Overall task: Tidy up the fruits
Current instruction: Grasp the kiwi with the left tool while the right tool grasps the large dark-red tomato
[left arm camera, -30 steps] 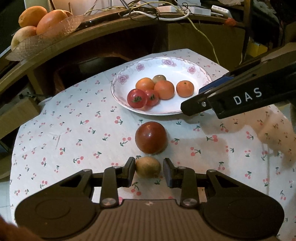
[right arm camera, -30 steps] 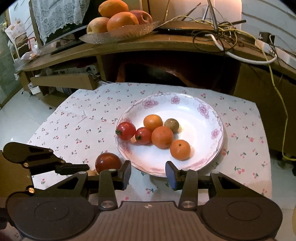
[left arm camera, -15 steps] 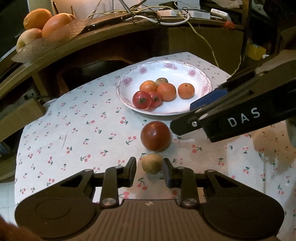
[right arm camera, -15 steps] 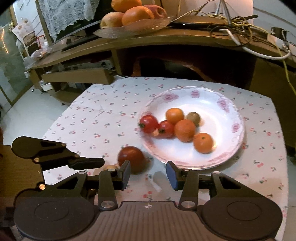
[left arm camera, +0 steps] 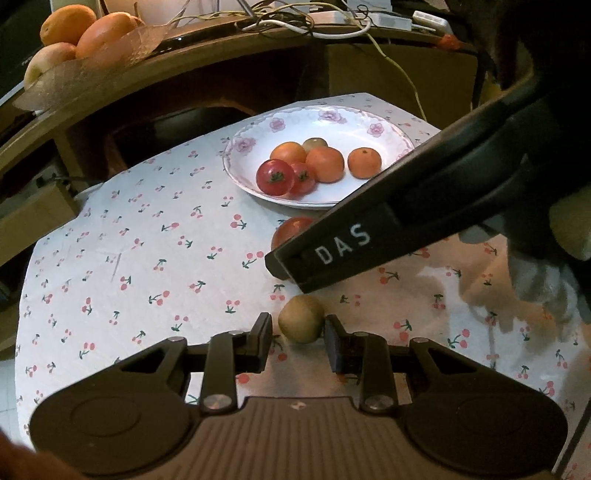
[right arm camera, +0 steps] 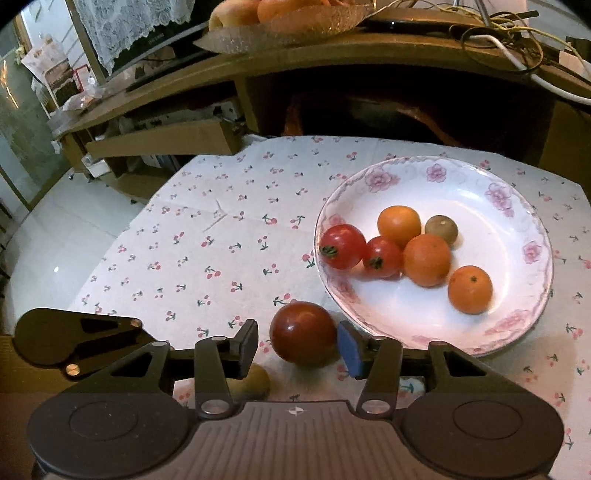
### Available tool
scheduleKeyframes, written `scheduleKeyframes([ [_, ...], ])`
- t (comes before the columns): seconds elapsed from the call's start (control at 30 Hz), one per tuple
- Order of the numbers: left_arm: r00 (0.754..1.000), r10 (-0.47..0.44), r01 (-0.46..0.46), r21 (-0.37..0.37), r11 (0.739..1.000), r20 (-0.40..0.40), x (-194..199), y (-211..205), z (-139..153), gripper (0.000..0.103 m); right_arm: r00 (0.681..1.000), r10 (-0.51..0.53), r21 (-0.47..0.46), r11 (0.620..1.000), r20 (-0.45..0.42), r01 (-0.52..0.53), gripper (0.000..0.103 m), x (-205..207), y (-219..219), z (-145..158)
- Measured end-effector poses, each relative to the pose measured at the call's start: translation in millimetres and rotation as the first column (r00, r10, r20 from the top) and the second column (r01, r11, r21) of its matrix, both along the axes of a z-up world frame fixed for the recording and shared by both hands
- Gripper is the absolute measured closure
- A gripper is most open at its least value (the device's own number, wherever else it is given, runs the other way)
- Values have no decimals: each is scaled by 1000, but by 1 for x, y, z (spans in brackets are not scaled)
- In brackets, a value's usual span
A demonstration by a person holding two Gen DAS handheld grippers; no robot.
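Note:
A white flowered plate (right arm camera: 517,206) on the cherry-print tablecloth holds two tomatoes, three oranges and a kiwi. A large dark red tomato (right arm camera: 303,332) lies on the cloth just in front of the plate, between the fingers of my open right gripper (right arm camera: 297,345). A brown kiwi (left arm camera: 301,323) lies nearer, between the fingers of my open left gripper (left arm camera: 297,341); the left finger stands apart from it. In the left wrist view the right gripper's finger (left arm camera: 369,236) crosses over and hides most of the large tomato (left arm camera: 291,230). The plate also shows there (left arm camera: 332,118).
A wooden shelf behind the table carries a glass dish of large fruit (left arm camera: 74,40) and a tangle of cables (right arm camera: 498,33). The table's left edge drops to a tiled floor (right arm camera: 44,236). A drawer unit (right arm camera: 159,136) stands at the left rear.
My right gripper has moved left and down until the large tomato lies between its fingers. My left gripper has stayed around the kiwi and shifted slightly left.

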State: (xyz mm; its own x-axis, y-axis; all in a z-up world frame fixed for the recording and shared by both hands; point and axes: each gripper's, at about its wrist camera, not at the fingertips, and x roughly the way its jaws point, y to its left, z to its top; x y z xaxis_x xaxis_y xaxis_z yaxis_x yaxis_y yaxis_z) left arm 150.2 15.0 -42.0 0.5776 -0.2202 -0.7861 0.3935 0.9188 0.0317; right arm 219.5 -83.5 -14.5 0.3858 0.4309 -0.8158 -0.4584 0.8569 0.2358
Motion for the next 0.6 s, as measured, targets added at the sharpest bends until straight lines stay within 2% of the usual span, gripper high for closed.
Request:
scheduleKeyframes([
  [0.13,1000,5,-5,-6,1000,-3,1,1,-1,67,1000,-6,-20,1000,-5,6,60,3,2,-5],
  [0.47,1000,-6,6,-36,999,-11,-3,0,4,70,999,-41,-35,999,-7,41,61,-17,-23,6],
  [0.6,1000,-23,23,-41,999,-4,-10,-3,9,70,997,-75,-87,993,10,76,61,-39,-39,9],
])
